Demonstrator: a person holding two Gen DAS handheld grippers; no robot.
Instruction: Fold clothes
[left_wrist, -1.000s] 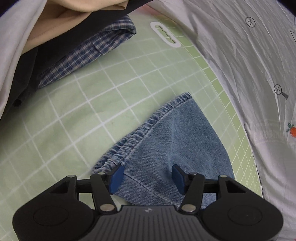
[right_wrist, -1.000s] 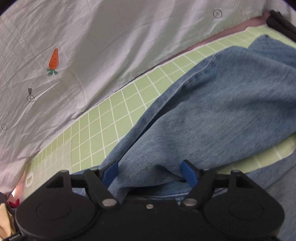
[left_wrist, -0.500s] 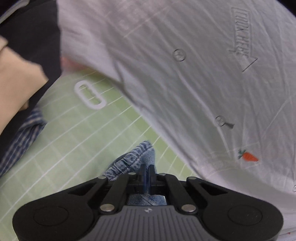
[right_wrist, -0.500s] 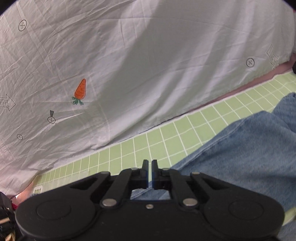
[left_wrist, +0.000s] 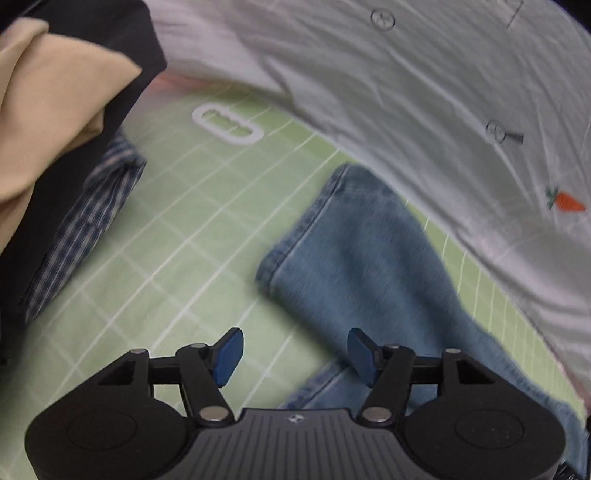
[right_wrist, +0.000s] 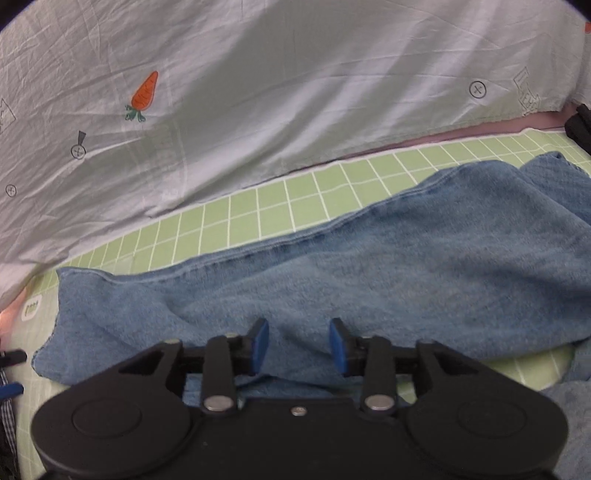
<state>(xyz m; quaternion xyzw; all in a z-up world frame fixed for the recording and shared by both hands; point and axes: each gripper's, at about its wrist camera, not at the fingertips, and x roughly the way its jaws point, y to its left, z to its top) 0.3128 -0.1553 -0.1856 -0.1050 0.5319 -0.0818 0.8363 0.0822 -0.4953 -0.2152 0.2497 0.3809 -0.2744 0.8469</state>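
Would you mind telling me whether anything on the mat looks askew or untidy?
The jeans lie rumpled and slanted across the green mat, not square to its grid. A heap of other clothes is piled loosely at the mat's edge.

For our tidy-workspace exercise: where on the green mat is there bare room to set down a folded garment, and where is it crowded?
Bare mat lies between the jeans and the clothes pile. A narrow strip runs between the jeans and the white sheet. The pile's side is crowded.
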